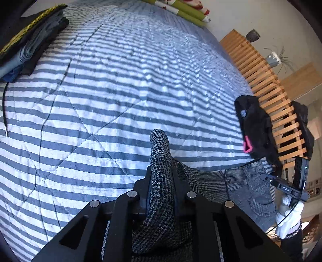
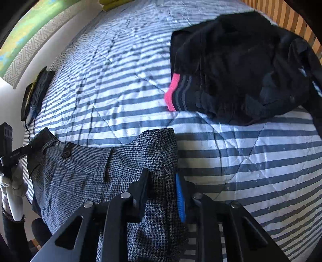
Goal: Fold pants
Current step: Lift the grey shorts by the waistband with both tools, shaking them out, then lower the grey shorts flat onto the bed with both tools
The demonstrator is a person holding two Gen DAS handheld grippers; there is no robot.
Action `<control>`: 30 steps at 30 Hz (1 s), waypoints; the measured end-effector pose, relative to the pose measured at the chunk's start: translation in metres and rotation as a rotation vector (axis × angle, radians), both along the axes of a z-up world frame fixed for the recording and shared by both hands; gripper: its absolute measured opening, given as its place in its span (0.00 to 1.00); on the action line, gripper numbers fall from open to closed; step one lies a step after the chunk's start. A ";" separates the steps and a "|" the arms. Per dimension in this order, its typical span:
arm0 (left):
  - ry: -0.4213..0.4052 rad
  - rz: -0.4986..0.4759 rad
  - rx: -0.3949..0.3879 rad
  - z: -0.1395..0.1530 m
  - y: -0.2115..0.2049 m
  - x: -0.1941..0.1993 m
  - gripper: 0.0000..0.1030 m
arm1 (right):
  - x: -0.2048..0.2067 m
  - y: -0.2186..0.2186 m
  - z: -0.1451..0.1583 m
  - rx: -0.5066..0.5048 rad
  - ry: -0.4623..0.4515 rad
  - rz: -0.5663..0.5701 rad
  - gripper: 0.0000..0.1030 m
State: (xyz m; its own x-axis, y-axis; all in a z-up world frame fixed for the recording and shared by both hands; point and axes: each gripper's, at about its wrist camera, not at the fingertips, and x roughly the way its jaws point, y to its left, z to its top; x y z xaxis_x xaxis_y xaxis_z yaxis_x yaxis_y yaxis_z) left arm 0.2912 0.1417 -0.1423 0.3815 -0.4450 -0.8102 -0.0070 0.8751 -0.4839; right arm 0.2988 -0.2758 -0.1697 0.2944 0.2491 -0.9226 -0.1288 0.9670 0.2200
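Grey houndstooth pants [image 1: 207, 183] hang stretched between my two grippers above a blue-and-white striped bed [image 1: 112, 96]. My left gripper [image 1: 161, 179] is shut on one end of the waistband, a fold of cloth sticking up between its fingers. My right gripper [image 2: 163, 181] is shut on the other end of the pants [image 2: 84, 177], whose button and pocket slit face this camera. The right gripper [image 1: 285, 185] shows at the right edge of the left wrist view, held by a white-gloved hand. At the left edge of the right wrist view I see the left gripper [image 2: 12, 155], also in a gloved hand.
A black garment with a pink tag [image 2: 237, 76] lies on the bed near the wooden slatted frame [image 1: 267, 94]. A stack of folded clothes [image 1: 30, 40] sits at the bed's far left corner. Green patterned pillows [image 1: 181, 10] lie at the head. The striped bed [image 2: 251, 165] spreads below.
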 end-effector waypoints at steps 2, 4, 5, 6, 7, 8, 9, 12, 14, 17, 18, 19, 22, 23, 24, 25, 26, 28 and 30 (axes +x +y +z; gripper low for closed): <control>-0.084 -0.002 0.004 0.040 0.001 -0.013 0.14 | -0.012 -0.001 0.036 0.033 -0.085 0.000 0.16; -0.192 -0.005 0.028 0.092 0.000 -0.028 0.13 | -0.024 -0.003 0.077 0.066 -0.175 -0.006 0.14; -0.243 -0.001 0.030 0.118 0.000 -0.035 0.13 | -0.032 -0.003 0.104 0.077 -0.235 -0.008 0.13; -0.293 0.005 0.027 0.144 0.000 -0.043 0.13 | -0.040 -0.003 0.128 0.081 -0.289 -0.008 0.13; -0.348 0.012 0.024 0.172 0.003 -0.053 0.12 | -0.048 -0.002 0.152 0.090 -0.340 -0.008 0.13; -0.401 0.023 0.026 0.200 0.005 -0.064 0.12 | -0.057 -0.001 0.175 0.097 -0.390 -0.007 0.13; -0.448 0.028 0.027 0.224 0.006 -0.075 0.12 | -0.067 0.002 0.198 0.100 -0.444 -0.009 0.13; -0.569 0.032 0.036 0.287 0.011 -0.116 0.12 | -0.106 0.005 0.258 0.108 -0.587 -0.008 0.12; -0.635 0.031 0.047 0.320 0.012 -0.148 0.12 | -0.131 0.008 0.287 0.117 -0.651 0.001 0.12; -0.718 0.028 0.052 0.354 0.012 -0.192 0.12 | -0.172 0.012 0.321 0.120 -0.735 0.012 0.12; -0.738 0.029 0.052 0.362 0.013 -0.205 0.12 | -0.183 0.014 0.328 0.118 -0.756 0.015 0.12; -0.759 0.027 0.053 0.368 0.014 -0.218 0.12 | -0.193 0.016 0.336 0.117 -0.777 0.022 0.12; -0.791 0.029 0.066 0.383 0.018 -0.242 0.12 | -0.215 0.017 0.349 0.126 -0.811 0.043 0.12; -0.796 0.028 0.072 0.386 0.020 -0.247 0.12 | -0.219 0.018 0.352 0.126 -0.817 0.050 0.12; -0.798 0.028 0.076 0.385 0.022 -0.249 0.12 | -0.220 0.020 0.353 0.126 -0.821 0.058 0.12; -0.797 0.027 0.085 0.385 0.023 -0.248 0.12 | -0.220 0.022 0.353 0.122 -0.821 0.064 0.12; -0.790 0.029 0.097 0.381 0.024 -0.245 0.12 | -0.215 0.025 0.350 0.118 -0.817 0.069 0.12; -0.757 0.032 0.112 0.366 0.027 -0.230 0.12 | -0.202 0.028 0.339 0.117 -0.791 0.075 0.12; -0.701 0.035 0.102 0.341 0.033 -0.202 0.12 | -0.179 0.033 0.323 0.123 -0.745 0.073 0.12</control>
State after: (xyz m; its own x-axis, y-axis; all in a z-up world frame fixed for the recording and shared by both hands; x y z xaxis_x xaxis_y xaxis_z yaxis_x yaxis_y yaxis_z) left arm 0.0889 0.1747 0.1992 0.8410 -0.3582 -0.4056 0.2476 0.9212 -0.3001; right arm 0.1193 -0.2428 0.1534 0.8078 0.3801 -0.4506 -0.3484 0.9244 0.1551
